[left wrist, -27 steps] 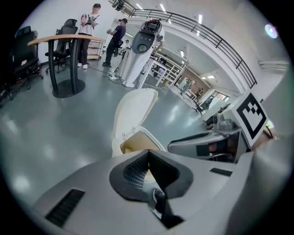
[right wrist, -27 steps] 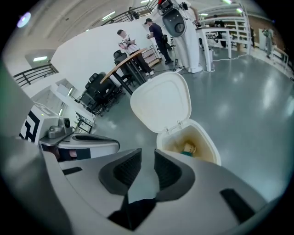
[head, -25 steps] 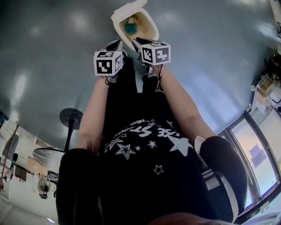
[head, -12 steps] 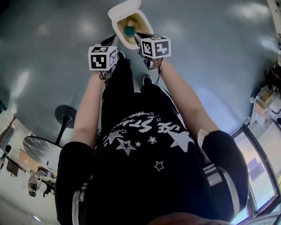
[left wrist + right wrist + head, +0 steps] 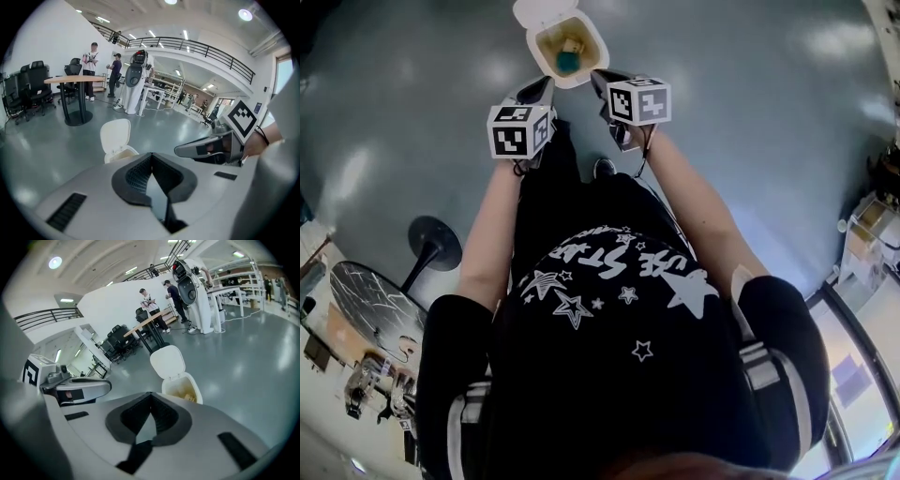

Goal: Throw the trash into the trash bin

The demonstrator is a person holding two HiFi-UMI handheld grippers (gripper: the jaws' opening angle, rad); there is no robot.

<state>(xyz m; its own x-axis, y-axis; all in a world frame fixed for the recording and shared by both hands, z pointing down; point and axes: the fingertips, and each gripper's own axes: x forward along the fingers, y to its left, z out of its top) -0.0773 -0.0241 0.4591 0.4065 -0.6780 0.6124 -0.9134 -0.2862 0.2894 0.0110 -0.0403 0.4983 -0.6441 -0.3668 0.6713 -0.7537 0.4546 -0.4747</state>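
Since the teal piece of trash [image 5: 567,61] lies at the bottom of the trash bin [image 5: 600,47], top centre of the head view, with a tan scrap [image 5: 573,43] just beside it, I judge the drop itself done. The step in hand is getting my tools clear. To do that well I would lift both away from the rim on a straight line and keep them off the raised lid [image 5: 533,11], which stands open at the bin's upper-left edge in the frame. I would also look into the bin once more to be sure nothing hangs on the edge or lies on the grey floor [image 5: 750,112] around it. I see nothing lying there from here.

My left gripper [image 5: 151,155] has its jaws pressed together. The ribbed pads meet along one line at the middle of its own view, and nothing is caught between them. Past its tips the bin shows a little left of centre, partly hidden behind the gripper's body and apart from it.

My right gripper [image 5: 150,394] is likewise fully closed and empty. In its view the bin stands just right of centre, with the lid upright behind it and tan rubbish visible inside.

In the head view both tools sit just below the bin in the frame, side by side. As far as I can tell, they touch neither the bin nor each other.
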